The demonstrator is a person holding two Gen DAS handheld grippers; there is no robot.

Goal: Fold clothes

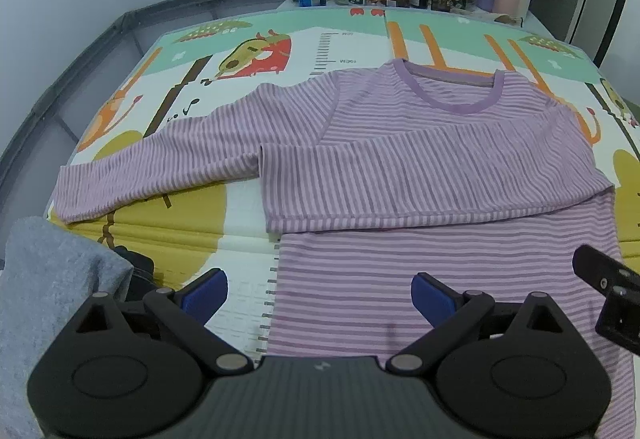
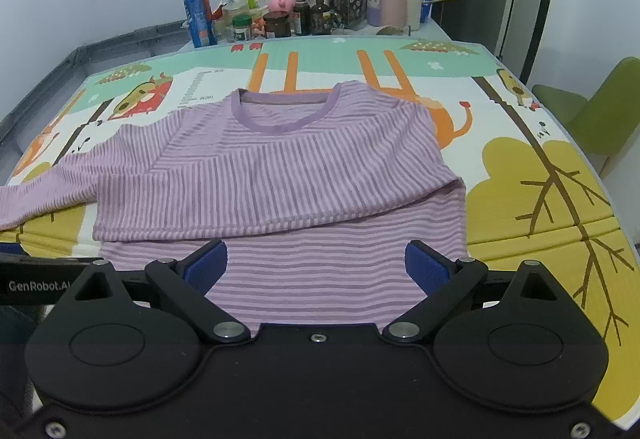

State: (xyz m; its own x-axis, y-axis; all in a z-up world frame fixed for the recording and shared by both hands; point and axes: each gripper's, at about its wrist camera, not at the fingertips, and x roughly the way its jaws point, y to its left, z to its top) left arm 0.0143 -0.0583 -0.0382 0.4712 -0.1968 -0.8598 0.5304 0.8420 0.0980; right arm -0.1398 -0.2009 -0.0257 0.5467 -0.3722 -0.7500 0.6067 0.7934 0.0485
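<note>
While both grippers hovered over the near edge of the table, a purple striped long-sleeved shirt (image 2: 280, 175) lay flat on the cartoon play mat (image 2: 540, 167), its collar turned toward the far wall. One sleeve had been folded across the chest, so its stripes ran crosswise to those of the body, and the other sleeve (image 1: 152, 159) stretched out to the left over the mat. The left gripper (image 1: 320, 297) stood with its blue pads wide apart above the shirt's lower left edge, gripping nothing. The right gripper (image 2: 316, 267) was spread just as wide above the hem, empty too. A grey cloth (image 1: 44, 287) sat bunched at the near left corner. Bottles, a blue can (image 2: 199, 17) and jars crowded the far end.
</note>
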